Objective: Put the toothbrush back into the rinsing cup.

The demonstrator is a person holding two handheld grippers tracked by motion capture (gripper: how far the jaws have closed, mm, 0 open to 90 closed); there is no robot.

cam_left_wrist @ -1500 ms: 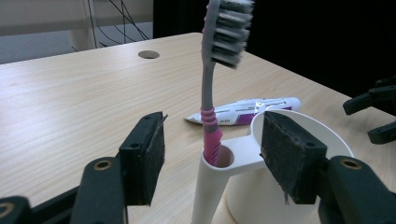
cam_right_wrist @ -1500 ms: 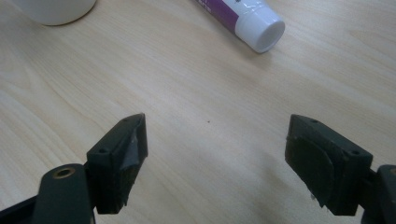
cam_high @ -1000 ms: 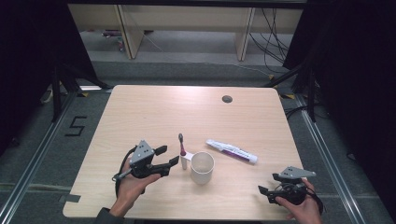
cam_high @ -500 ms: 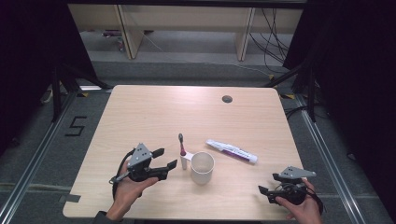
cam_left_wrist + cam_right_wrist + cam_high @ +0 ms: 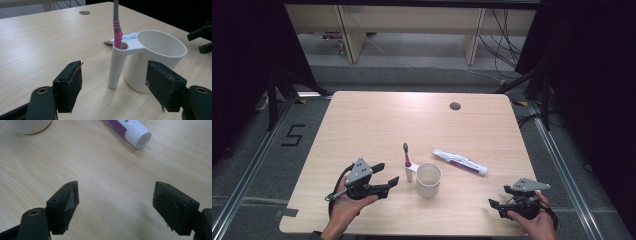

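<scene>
- High view: a white cup (image 5: 428, 179) stands on the counter (image 5: 377, 125); a toothbrush (image 5: 406, 155) stands upright in its side holder tube, and a toothpaste tube (image 5: 460, 161) lies just right of it.
- The left tool (image 5: 388, 176) is near the cup's left, released, its jaws just opening, nothing between them; the right tool (image 5: 493, 204) sits well apart, open and empty.
- Left gripper view: the toothbrush's pink handle sits in the holder tube (image 5: 117, 65); the cup's bowl looks empty.
- Right gripper view: the jaws gape over bare wood, the toothpaste cap (image 5: 138, 136) beyond.
</scene>
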